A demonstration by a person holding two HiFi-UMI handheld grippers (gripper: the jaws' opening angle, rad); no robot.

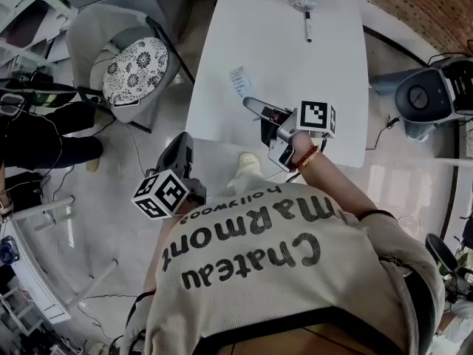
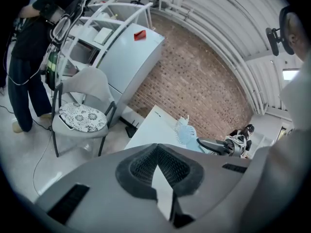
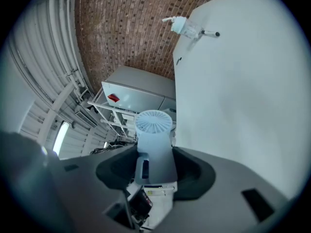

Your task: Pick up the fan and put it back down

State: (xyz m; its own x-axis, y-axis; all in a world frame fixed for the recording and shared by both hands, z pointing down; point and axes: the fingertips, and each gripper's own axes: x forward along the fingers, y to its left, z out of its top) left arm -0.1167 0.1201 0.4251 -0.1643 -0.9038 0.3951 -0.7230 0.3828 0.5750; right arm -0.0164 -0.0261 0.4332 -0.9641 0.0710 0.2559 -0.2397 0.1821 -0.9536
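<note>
Right gripper view: right gripper (image 3: 155, 168) has its jaws pinching the fan (image 3: 154, 132) low on the body, w/ the head poking out past the tips. It looks lifted clear of the bench (image 1: 295, 72). Left gripper (image 2: 158, 171) jaws are pressed together w/ nothing in them, off the near bench end. My worry: low grip + top-heavy fan, so it could pivot in the pads, or topple if I let go before the base sits flat.
</note>
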